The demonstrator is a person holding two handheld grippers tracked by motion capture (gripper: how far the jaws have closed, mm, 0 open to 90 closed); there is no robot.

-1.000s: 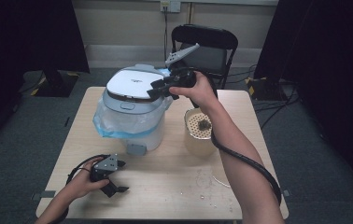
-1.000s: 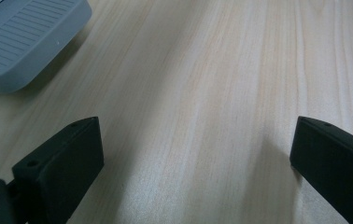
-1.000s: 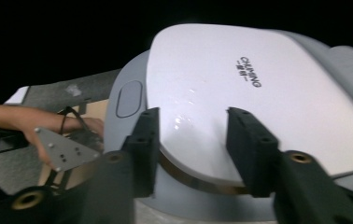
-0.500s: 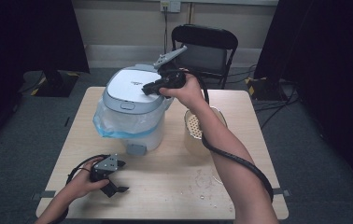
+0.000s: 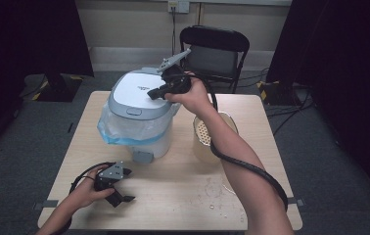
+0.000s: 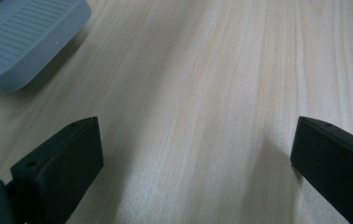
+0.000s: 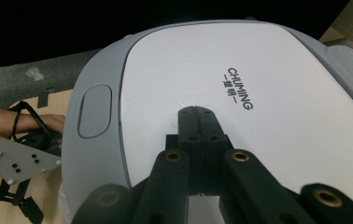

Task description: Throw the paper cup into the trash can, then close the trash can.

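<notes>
On a pale wooden table (image 5: 183,196) in a dim room, the lidded bin (image 5: 139,115) stands at the far left. The right gripper (image 7: 198,116), jaws together and empty, presses the lid (image 7: 221,93), apparently down already; the left gripper (image 5: 117,193) rests wide open, near left.

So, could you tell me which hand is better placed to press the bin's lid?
The right. Its gripper is shut, with its tips over the bin lid, near the lid's middle. The left gripper rests open on the table in front of the bin, well below the lid.
</notes>
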